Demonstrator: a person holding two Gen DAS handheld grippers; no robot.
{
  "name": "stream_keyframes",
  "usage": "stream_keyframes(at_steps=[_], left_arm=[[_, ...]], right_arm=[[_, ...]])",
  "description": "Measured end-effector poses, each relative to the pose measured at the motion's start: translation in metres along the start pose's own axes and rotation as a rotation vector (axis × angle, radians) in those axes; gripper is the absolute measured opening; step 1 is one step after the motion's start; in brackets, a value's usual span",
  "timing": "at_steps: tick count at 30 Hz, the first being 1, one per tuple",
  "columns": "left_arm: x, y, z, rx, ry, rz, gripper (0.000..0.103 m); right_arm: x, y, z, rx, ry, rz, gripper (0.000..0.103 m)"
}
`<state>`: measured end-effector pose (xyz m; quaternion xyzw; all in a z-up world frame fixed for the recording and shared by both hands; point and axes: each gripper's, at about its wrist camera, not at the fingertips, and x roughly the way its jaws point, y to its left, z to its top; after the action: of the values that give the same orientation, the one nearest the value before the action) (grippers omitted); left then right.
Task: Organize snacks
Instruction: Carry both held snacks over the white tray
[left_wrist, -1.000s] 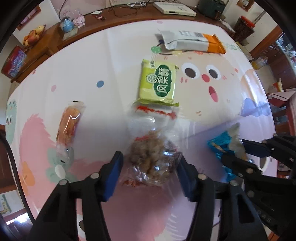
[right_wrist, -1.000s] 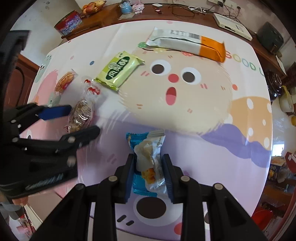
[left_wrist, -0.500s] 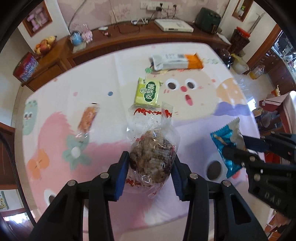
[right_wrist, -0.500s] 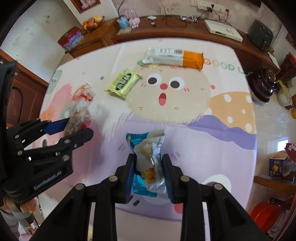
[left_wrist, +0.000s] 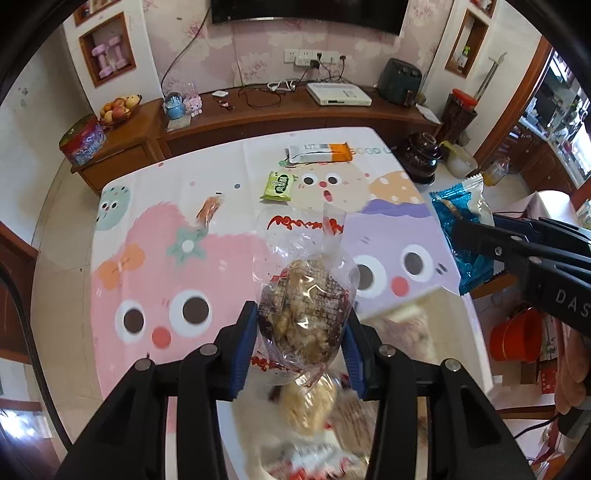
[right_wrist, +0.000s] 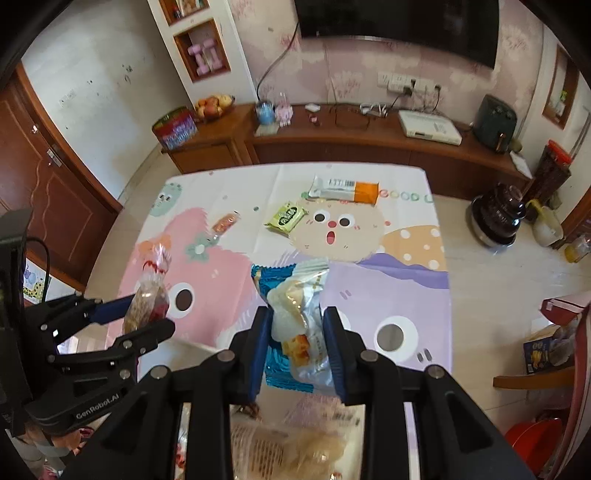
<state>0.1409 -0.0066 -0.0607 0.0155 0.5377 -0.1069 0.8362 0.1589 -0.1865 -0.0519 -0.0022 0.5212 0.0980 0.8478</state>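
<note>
My left gripper (left_wrist: 301, 314) is shut on a clear bag of brown snacks (left_wrist: 301, 258) and holds it high above the near edge of the cartoon tablecloth (left_wrist: 147, 258). My right gripper (right_wrist: 297, 321) is shut on a blue and white snack packet (right_wrist: 295, 295), also raised; from the left wrist that packet (left_wrist: 458, 206) shows at the right. A white box (left_wrist: 406, 314) with blurred snacks in it lies under both grippers. A green packet (right_wrist: 286, 217), a long white and orange packet (right_wrist: 345, 188) and a small orange snack (right_wrist: 225, 223) lie on the table.
A wooden sideboard (right_wrist: 332, 147) with a fruit bowl, a tin and cables runs behind the table. A dark pot (right_wrist: 496, 214) stands on the floor at the right. A red bucket (left_wrist: 517, 338) sits by the near right corner.
Both grippers have lifted their packets off the table and pulled back toward its near edge. The left jaws closed tighter on the clear bag. The white box has come into view below.
</note>
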Motion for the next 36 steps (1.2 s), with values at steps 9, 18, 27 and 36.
stream_keyframes(at_steps=[9,18,27,36], left_arm=[[-0.057,-0.020,-0.051,-0.051,-0.081,0.014,0.042],[-0.067,-0.035,-0.093,-0.096,-0.103,0.065,0.042],[-0.049,-0.052,-0.120,-0.097,-0.044,0.104,0.042],[-0.040,-0.056,-0.122,-0.106,-0.023,0.119,0.042]], right_arm=[[-0.064,0.019,-0.048,-0.022,-0.093,-0.050,0.030],[-0.085,0.028,-0.092,-0.004,-0.091,-0.086,0.030],[-0.076,0.025,-0.123,0.025,-0.044,-0.118,0.030],[-0.064,0.027,-0.136,0.030,-0.005,-0.123,0.030]])
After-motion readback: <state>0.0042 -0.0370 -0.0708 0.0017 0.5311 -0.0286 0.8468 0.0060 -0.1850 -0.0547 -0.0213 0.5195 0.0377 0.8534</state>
